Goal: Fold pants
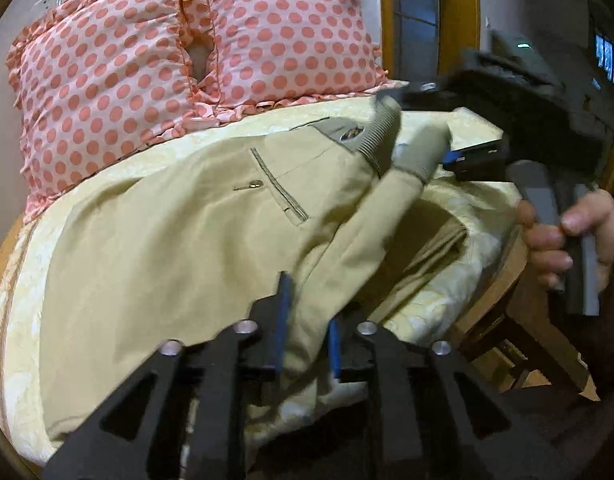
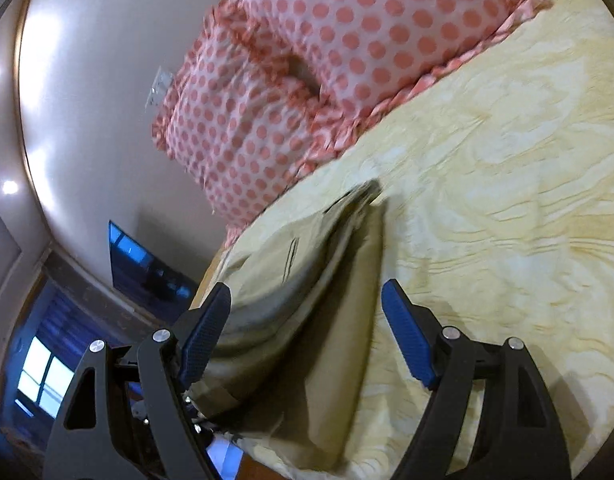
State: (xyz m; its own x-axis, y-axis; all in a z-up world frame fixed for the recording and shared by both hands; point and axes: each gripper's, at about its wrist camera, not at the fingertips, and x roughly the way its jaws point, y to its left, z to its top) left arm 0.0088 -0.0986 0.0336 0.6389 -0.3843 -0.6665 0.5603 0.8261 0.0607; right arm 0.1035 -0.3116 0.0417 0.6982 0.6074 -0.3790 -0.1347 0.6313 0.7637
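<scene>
My left gripper [image 1: 307, 320]: jaws clamped on khaki pants [image 1: 179, 248] fabric. My right gripper [image 2: 307, 336]: jaws spread wide, pants waistband between, ungripped. Pants lie on yellow bedspread [image 2: 507, 160]; polka-dot pillows [image 1: 107, 80] at 11 o'clock.

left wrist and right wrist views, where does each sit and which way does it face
Left wrist: sits behind the left gripper, facing the pants and pillows; the right gripper and right hand show.
Right wrist: sits behind the open right gripper, tilted, facing pants and bedspread.
Shared: pants, pillows, bedspread.
</scene>
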